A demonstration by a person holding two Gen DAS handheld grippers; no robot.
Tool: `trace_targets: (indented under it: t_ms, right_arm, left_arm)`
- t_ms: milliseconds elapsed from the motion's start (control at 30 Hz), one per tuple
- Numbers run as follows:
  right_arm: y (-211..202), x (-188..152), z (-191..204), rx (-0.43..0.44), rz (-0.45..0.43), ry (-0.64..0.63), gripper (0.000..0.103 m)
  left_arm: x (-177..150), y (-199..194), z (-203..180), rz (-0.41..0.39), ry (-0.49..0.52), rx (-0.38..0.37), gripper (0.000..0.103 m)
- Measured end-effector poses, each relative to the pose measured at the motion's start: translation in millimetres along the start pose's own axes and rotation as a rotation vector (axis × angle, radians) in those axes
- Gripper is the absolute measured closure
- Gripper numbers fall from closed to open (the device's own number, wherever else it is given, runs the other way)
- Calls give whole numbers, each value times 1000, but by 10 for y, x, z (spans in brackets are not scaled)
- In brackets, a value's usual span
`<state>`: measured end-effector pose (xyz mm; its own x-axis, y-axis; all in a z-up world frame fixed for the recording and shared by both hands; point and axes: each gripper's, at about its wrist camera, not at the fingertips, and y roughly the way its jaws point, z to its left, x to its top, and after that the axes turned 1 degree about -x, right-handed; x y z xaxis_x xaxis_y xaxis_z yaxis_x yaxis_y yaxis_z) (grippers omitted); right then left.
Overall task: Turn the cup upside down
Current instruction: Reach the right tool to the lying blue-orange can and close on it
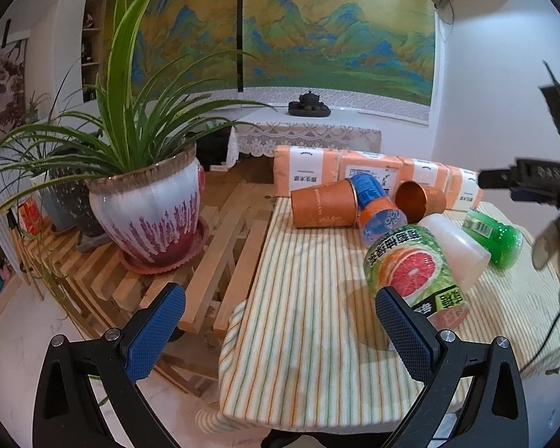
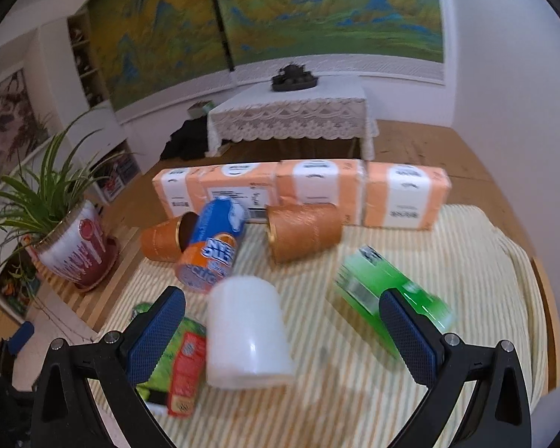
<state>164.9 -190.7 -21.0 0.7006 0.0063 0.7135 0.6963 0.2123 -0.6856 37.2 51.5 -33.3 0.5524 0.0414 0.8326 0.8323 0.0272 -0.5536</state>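
Two orange cups, one white cup, three bottles.

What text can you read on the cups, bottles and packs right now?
"葡萄柚绿茶" as best I can read it: grapefruit bottle.
"原生木浆": leftmost orange tissue pack.
Small gold lettering, too small to read: left orange cup.
Blue and orange bottle: logo distorted, unreadable.
Green bottle: barcode only.
White cup: no text.
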Motion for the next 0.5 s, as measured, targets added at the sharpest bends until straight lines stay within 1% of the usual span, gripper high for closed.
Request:
trace_targets:
  t_ms: [100,200,367,500]
  right_arm:
    - [217,152,137,31,51,-24,1]
    - [483,292,241,70,127,-27,1]
    - [963,460,427,100,261,-35,9]
    - [1294,496,520,110,358,-21,13]
  left_arm:
    - [-18,33,37,5,-5,-2,0]
    - [-28,71,93,8,-10,0,0]
    - [-34,127,229,12,-31,12,0]
    - [-42,188,345,21,-50,24,0]
